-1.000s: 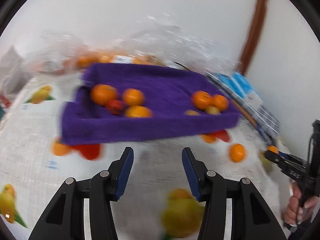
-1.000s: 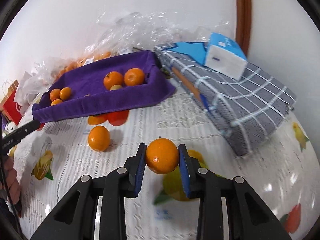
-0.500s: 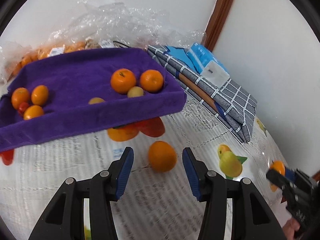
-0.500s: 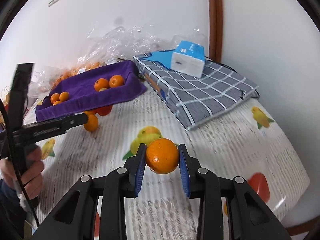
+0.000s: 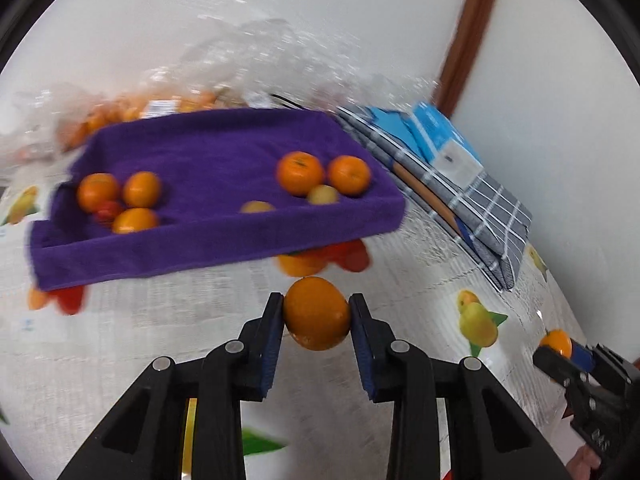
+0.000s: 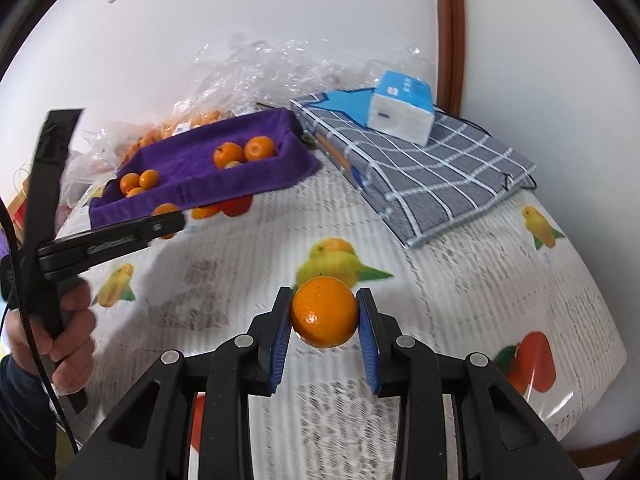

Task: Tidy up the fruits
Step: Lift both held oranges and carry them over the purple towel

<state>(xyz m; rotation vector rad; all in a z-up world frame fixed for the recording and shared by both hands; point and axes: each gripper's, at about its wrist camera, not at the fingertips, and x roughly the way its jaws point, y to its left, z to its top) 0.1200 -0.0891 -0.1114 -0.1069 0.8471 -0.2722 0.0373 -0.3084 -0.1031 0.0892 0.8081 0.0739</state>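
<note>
My left gripper (image 5: 316, 313) is closing, and its blue pads touch both sides of a loose orange (image 5: 316, 320) just in front of the purple towel-lined tray (image 5: 208, 250). The tray holds several oranges and a few small yellowish fruits in two clusters. My right gripper (image 6: 324, 314) is shut on another orange (image 6: 324, 316), held above the fruit-print tablecloth, well back from the tray (image 6: 200, 196). The left wrist view shows the right gripper (image 5: 560, 350) at the lower right edge. From the right wrist camera, the left gripper (image 6: 172, 224) reaches toward the tray's front.
A folded grey checked cloth (image 6: 424, 176) with a blue tissue pack (image 6: 400, 108) lies right of the tray. Crumpled clear plastic bags with more oranges (image 6: 188, 124) sit behind it against the wall. The table edge (image 6: 592, 408) curves close on the right. A hand (image 6: 68, 340) holds the left gripper.
My left gripper moved forward onto the loose orange and its jaws came in against it. My right gripper drew back and up from the tray, still holding its orange.
</note>
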